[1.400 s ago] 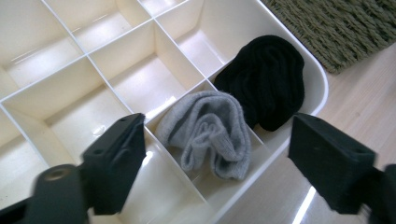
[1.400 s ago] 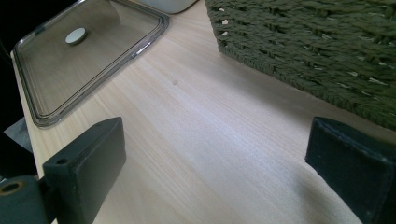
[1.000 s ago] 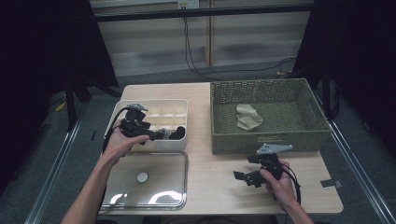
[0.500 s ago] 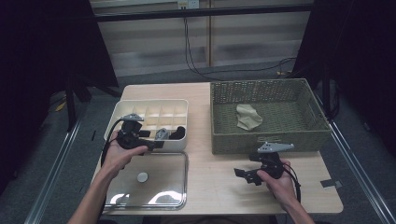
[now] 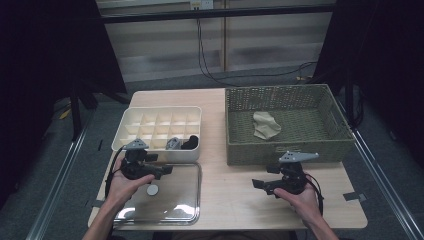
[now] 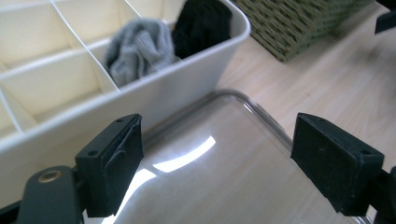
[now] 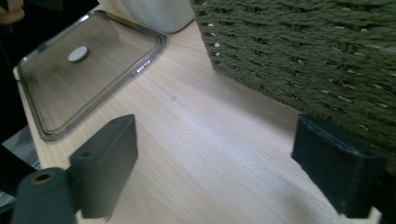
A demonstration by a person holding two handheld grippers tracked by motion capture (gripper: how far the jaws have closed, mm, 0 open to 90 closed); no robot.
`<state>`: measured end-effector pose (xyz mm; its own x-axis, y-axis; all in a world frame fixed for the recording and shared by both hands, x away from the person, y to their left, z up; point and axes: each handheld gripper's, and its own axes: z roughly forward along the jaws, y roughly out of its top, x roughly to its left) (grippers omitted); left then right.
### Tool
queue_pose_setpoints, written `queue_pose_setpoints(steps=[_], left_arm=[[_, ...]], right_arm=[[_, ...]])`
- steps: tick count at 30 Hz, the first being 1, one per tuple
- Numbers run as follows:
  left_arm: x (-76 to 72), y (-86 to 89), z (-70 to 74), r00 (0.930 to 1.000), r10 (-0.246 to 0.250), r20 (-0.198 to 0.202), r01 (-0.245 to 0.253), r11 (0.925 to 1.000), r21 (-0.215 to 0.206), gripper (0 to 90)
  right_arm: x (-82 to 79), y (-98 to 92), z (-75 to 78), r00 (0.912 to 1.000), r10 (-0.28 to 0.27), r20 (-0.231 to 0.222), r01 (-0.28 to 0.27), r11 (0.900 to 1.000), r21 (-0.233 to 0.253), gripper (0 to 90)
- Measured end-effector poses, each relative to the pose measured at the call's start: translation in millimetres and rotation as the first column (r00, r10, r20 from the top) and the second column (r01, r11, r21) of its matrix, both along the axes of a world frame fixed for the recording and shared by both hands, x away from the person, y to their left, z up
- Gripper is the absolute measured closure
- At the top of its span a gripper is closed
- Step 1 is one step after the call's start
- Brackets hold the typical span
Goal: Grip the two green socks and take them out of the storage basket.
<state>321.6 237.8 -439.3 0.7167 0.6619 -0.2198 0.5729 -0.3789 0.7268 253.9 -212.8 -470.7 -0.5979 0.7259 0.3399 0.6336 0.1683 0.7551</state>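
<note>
A cream divided box (image 5: 150, 127) stands at the table's left, with a grey sock (image 5: 173, 143) and a black sock (image 5: 190, 143) in its front right compartments. In the left gripper view the grey sock (image 6: 140, 46) and the black sock (image 6: 203, 23) lie in neighbouring cells. My left gripper (image 5: 165, 170) hovers open and empty just in front of the box, over the clear lid (image 5: 170, 202). My right gripper (image 5: 258, 185) is open and empty, low over the bare wood in front of the wicker basket (image 5: 285, 150).
A beige cloth (image 5: 265, 125) lies in the basket. The clear lid (image 7: 88, 74) lies flat with a round white knob (image 7: 78, 53) on it. The basket's woven wall (image 7: 327, 56) is close on the right gripper's right. Dark floor and metal rails surround the table.
My left gripper has drawn back from above the box's front compartments toward the person, and now sits over the lid. The right gripper has hardly moved.
</note>
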Motion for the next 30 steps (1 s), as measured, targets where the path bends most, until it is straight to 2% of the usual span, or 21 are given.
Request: queue_pose_setpoints(steps=[2, 4, 8, 9, 11, 18, 21, 24, 26, 28, 30], left_arm=[[-8.0, 0.6, -0.2, 0.9998, -0.011, 0.014, 0.011, 0.9999, -0.013, 18.8], [-17.4, -0.4, -2.3, 0.9997, -0.005, 0.024, 0.006, 0.9996, -0.027, 18.9], [-28.3, -0.4, -7.2, 0.9998, -0.015, 0.017, 0.015, 0.9993, -0.035, 19.7], [-30.1, 0.0, -8.4, 0.9999, -0.014, 0.009, 0.014, 0.9987, -0.050, 19.7], [-34.6, 1.0, -10.7, 0.9998, -0.014, 0.014, 0.015, 0.9988, -0.048, 19.7], [-43.8, 0.9, -20.8, 0.9994, -0.034, -0.005, 0.034, 0.9984, -0.044, 16.4], [-48.3, -1.1, -23.6, 0.9980, -0.062, -0.009, 0.062, 0.9969, -0.049, 12.5], [-51.8, -1.8, -26.1, 0.9978, -0.065, -0.011, 0.065, 0.9965, -0.053, 14.3], [-54.4, -2.1, -26.3, 0.9981, -0.060, 0.018, 0.060, 0.9974, -0.039, 16.0], [-54.7, -2.4, -25.4, 0.9967, -0.074, 0.034, 0.075, 0.9965, -0.036, 16.4], [-54.6, -3.0, -26.4, 0.9968, -0.060, 0.053, 0.061, 0.9976, -0.031, 16.4]], right_arm=[[0.0, -1.6, 0.3, 0.9999, 0.001, -0.011, -0.001, 1.000, 0.004, 25.5], [-1.2, -1.9, 1.5, 0.9997, -0.024, -0.006, 0.023, 0.999, -0.026, 27.1], [-2.9, -4.3, 5.8, 0.9992, -0.037, 0.016, 0.037, 0.999, -0.013, 35.5], [-3.3, -5.0, 7.6, 0.9992, -0.036, 0.019, 0.036, 0.999, -0.006, 36.4], [-3.6, -6.5, 10.7, 0.9990, -0.036, 0.026, 0.036, 0.999, -0.002, 37.8], [-1.3, -11.9, 23.7, 0.9979, -0.044, 0.047, 0.044, 0.999, 0.008, 42.6], [-1.5, -12.5, 31.1, 0.9970, -0.049, 0.060, 0.048, 0.999, 0.010, 44.1], [-0.6, -13.7, 39.0, 0.9966, -0.042, 0.071, 0.042, 0.999, 0.002, 47.1], [1.1, -14.2, 45.1, 0.9962, -0.037, 0.079, 0.037, 0.999, -0.005, 48.2], [3.0, -14.0, 52.7, 0.9950, -0.036, 0.093, 0.037, 0.999, -0.004, 48.8], [5.4, -13.4, 57.8, 0.9941, -0.033, 0.103, 0.034, 0.999, -0.001, 49.0]])
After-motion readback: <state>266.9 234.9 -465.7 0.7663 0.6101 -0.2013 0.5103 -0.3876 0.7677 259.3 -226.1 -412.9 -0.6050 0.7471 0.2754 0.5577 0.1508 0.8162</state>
